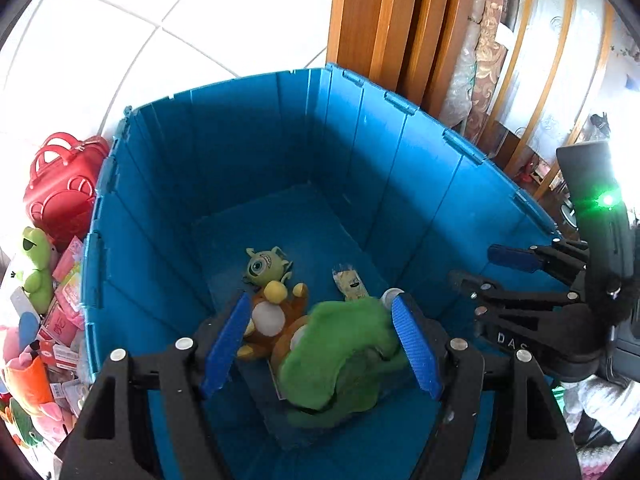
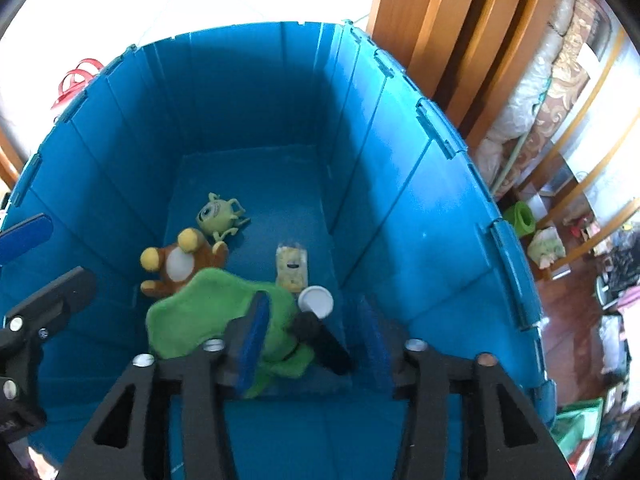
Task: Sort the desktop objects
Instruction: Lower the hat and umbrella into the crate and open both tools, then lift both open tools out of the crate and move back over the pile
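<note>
Inside blue plastic crate (image 2: 400, 208), on its floor: green plush toy (image 2: 200, 316), limp and flattened, at 6 o'clock of the floor. Brown plush bear (image 2: 176, 264) with white belly and yellow paws, on its back, touching the green plush at 10 o'clock of it. One-eyed green monster doll (image 2: 214, 214), face up, just beyond the bear at 12 o'clock. Yellow packet (image 2: 292, 268) flat at 2 o'clock of the green plush. White round cap (image 2: 316, 300) just beside the packet's near end.

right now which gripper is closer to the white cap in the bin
Right. The right gripper hangs open just above the white cap, which lies right beyond its fingertips. The left gripper is open over the green plush, with the cap beside its right finger.
</note>
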